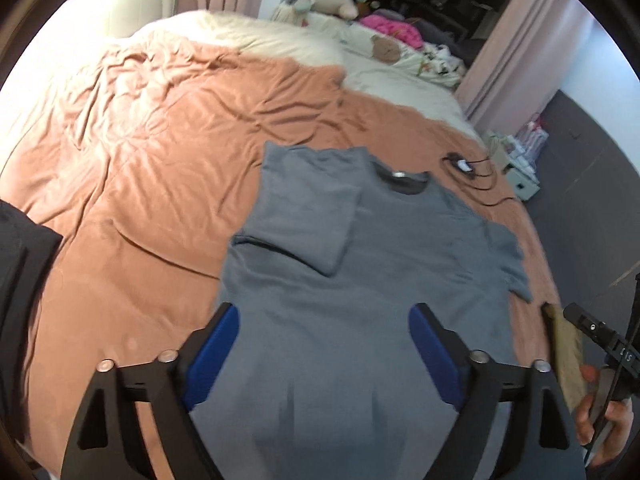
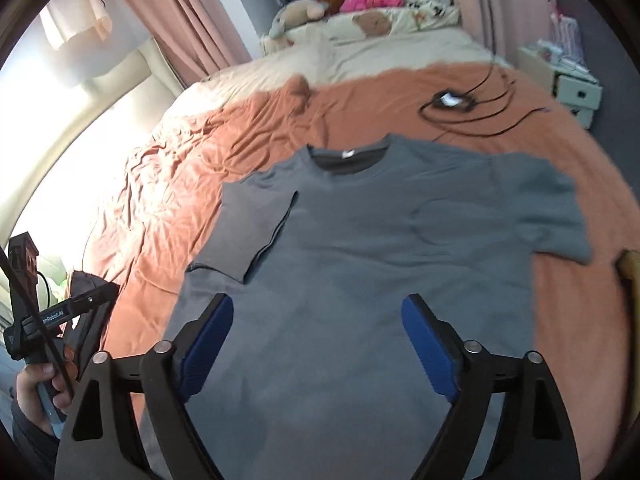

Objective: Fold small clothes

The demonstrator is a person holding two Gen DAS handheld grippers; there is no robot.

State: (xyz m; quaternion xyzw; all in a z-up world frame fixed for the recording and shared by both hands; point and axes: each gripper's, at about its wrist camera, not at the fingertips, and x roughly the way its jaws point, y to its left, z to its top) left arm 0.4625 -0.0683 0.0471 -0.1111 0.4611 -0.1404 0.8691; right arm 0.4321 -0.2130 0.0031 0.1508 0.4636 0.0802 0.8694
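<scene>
In the left wrist view, the left gripper (image 1: 324, 344) hangs above a bed with its blue-padded jaws spread wide and nothing between the pads. Beyond and beneath the jaws a grey T-shirt (image 1: 384, 280) lies flat on an orange-brown bedspread (image 1: 140, 168), collar away from the gripper. The sleeve (image 1: 304, 216) ahead of the left jaw is folded inward onto the chest, while the other sleeve (image 1: 508, 256), ahead of the right jaw and further out, lies spread. A small black device with a cable (image 1: 464, 166) rests on the bedspread past the collar. Outside the right jaw, a hand (image 1: 604, 420) grips the other tool's handle. In the right wrist view, the right gripper (image 2: 318, 338) likewise hovers with its jaws wide apart and empty, the same T-shirt (image 2: 360, 280) spread under and ahead of them. The folded sleeve (image 2: 256, 224) sits ahead of the left jaw, the open sleeve (image 2: 552, 208) beyond the right jaw. The device (image 2: 450, 101) lies past the collar, toward the pillows (image 2: 372, 28). Outside the left jaw, a hand (image 2: 40, 388) holds the left tool.
</scene>
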